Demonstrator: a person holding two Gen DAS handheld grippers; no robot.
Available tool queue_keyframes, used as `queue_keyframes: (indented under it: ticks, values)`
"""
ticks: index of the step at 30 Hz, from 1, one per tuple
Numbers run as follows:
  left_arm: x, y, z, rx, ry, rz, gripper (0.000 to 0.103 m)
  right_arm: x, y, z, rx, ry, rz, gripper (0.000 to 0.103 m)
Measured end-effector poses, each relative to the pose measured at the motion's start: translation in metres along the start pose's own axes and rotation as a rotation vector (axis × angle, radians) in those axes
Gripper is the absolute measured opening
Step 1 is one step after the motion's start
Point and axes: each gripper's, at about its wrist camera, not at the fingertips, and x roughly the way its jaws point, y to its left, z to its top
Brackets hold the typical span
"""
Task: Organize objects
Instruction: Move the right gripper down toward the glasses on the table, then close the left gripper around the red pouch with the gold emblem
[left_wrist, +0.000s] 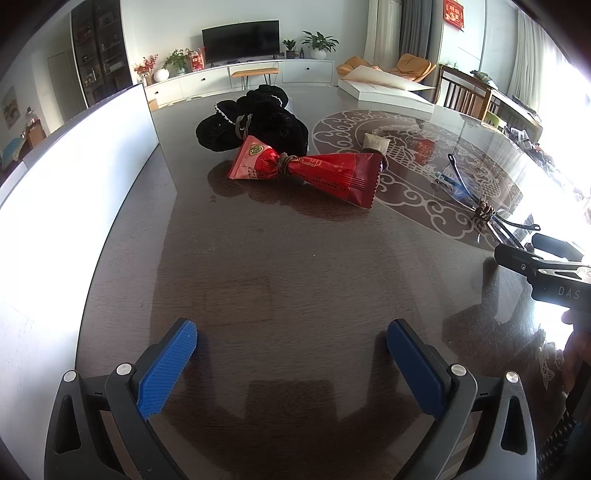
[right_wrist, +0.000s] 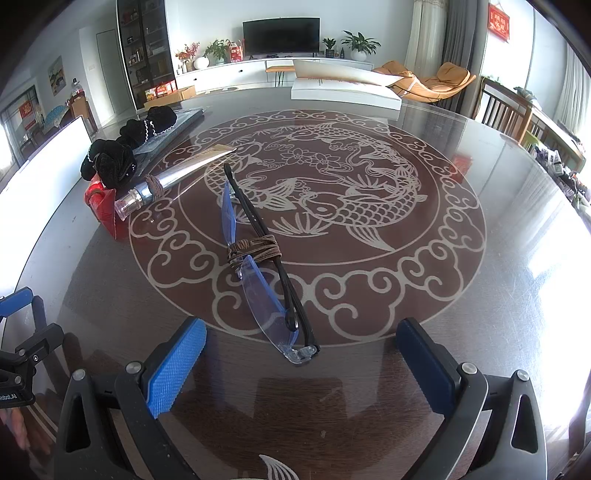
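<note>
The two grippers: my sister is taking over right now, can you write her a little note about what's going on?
Left gripper: open, holding nothing, low over the table.
Right gripper: open, holding nothing, fingers either side of the near end of the glasses.
Things: the glasses lie folded, tied with brown cord. The red packet, the silver tube and the black scrunchies sit bunched together farther back on the left.
Done: nothing visibly sorted yet.
Left: probably pick up the glasses first, then the others.
</note>
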Motion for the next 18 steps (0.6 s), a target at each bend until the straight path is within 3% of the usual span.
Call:
queue_keyframes:
  ticks: [9,12,18]
  values:
    - [0.002,-0.003,0.004,0.030,0.013,-0.025,0.103,0.000,0.000,0.000,0.000,0.000,0.000,0.103]
    - [0.002,-0.001,0.013,-0.014,0.003,-0.066,0.103,0.000,0.000,0.000,0.000,0.000,0.000,0.103]
    - [0.006,0.003,0.095,-0.144,-0.113,-0.050,0.103,0.000,0.000,0.000,0.000,0.000,0.000,0.103]
